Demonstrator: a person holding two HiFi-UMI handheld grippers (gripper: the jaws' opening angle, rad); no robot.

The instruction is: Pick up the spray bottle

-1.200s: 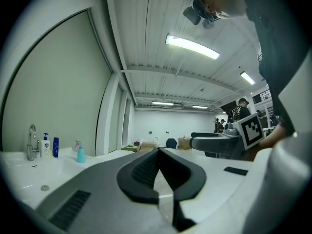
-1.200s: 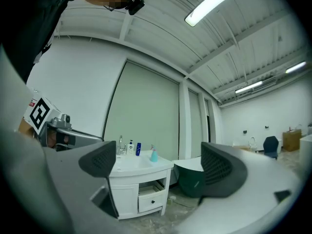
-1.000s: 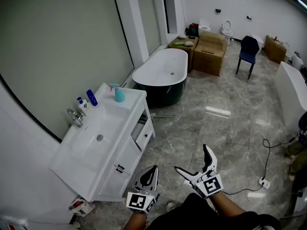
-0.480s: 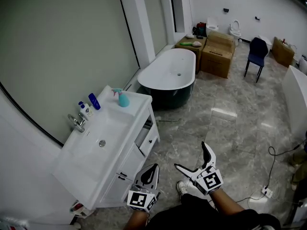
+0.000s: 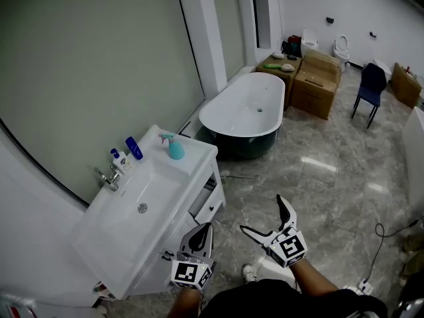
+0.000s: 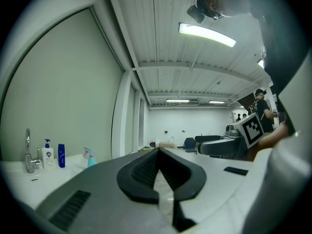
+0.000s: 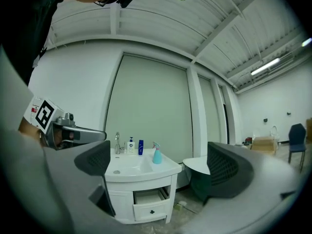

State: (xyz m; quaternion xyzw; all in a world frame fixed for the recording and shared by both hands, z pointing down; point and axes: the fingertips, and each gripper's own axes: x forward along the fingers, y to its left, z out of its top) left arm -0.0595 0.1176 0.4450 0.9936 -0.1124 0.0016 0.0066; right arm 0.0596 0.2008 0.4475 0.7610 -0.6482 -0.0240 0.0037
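A teal spray bottle (image 5: 175,148) with a pink trigger stands upright on the far right corner of the white sink counter (image 5: 112,234). It also shows small in the right gripper view as the spray bottle (image 7: 157,154) and in the left gripper view as the spray bottle (image 6: 90,157). My left gripper (image 5: 201,236) hovers beside the counter's near front, jaws closed together, holding nothing. My right gripper (image 5: 268,216) hangs over the floor with its jaws spread wide. Both are well short of the bottle.
A faucet (image 5: 106,176), a white pump bottle (image 5: 119,159) and a dark blue bottle (image 5: 134,148) stand at the counter's back. A vanity drawer (image 5: 205,201) hangs open. Beyond are a bathtub (image 5: 244,114), cardboard boxes (image 5: 317,83) and a blue chair (image 5: 370,90).
The view has shifted: the sink counter and bathtub sit further right and nearer in frame. Both grippers keep their poses, left shut and right open.
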